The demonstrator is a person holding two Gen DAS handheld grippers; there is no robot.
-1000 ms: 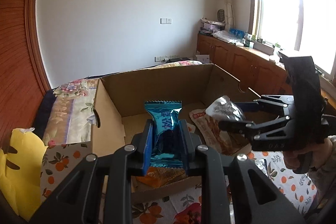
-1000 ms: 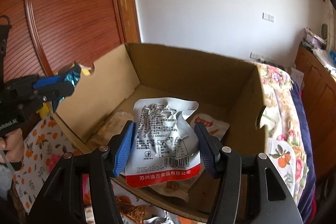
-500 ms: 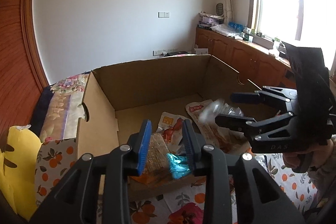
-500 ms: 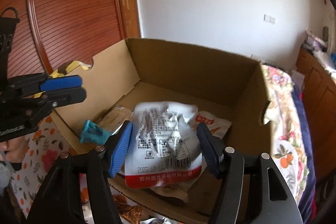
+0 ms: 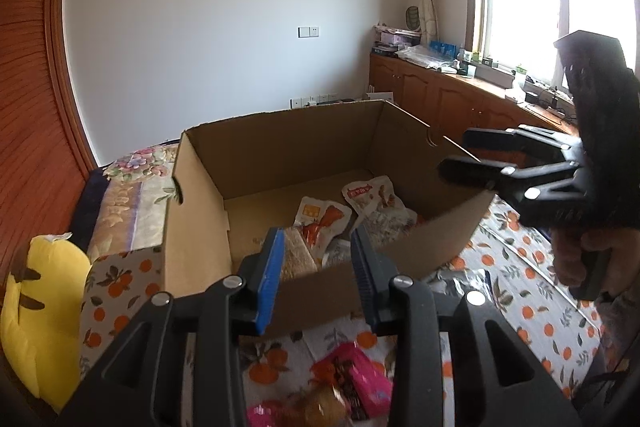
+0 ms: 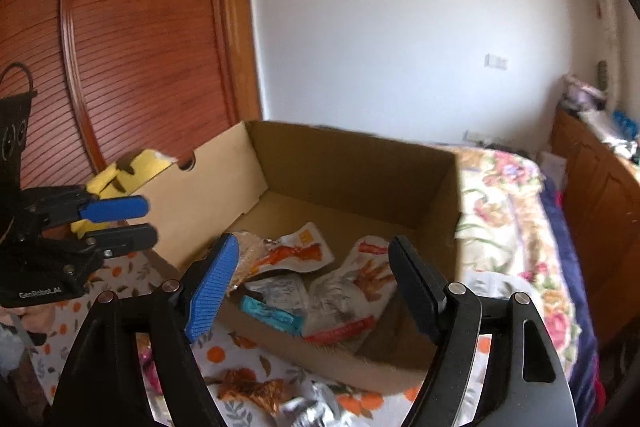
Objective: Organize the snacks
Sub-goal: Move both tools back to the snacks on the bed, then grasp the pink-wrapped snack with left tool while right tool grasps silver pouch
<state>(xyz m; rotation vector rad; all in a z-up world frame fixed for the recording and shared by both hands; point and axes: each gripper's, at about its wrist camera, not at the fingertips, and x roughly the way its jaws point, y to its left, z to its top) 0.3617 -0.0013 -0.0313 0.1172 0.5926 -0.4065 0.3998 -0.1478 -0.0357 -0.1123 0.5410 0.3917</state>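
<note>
**Both packets dropped, both hand-held grippers empty**

A sec ago we had a teal packet in the left hand-held gripper (image 5: 316,269) and a white/silver packet in the right hand-held gripper (image 6: 314,285). Now neither holds anything: left jaws stand moderately apart w/ nothing between, right jaws are spread wide. Both hang just short of the near wall of the cardboard box (image 5: 280,151), mid-frame in each view.

The teal packet (image 6: 272,315) now lies inside the box at its near edge, lower centre of the right view, touching the white packet (image 6: 280,289) beside it. Around them: a packet w/ an orange print (image 6: 298,251) and one w/ a red-edged bottom (image 6: 352,301). So two more snacks are in; we judge this drop done and the next step is a fresh pick.

What's left sits on the orange-print bed cover (image 5: 520,267) in front of the box: a pink packet (image 5: 356,383) at bottom centre of the left view, a brownish packet (image 6: 252,393) and a crumpled silver one (image 6: 312,407) at the bottom of the right view.

Hard to read: in the left view the box's near wall and the gripper hide the teal packet altogether. The loose packets are blurred and partly cut off by the gripper bodies, so we can't count them. Labels aren't legible.
</note>
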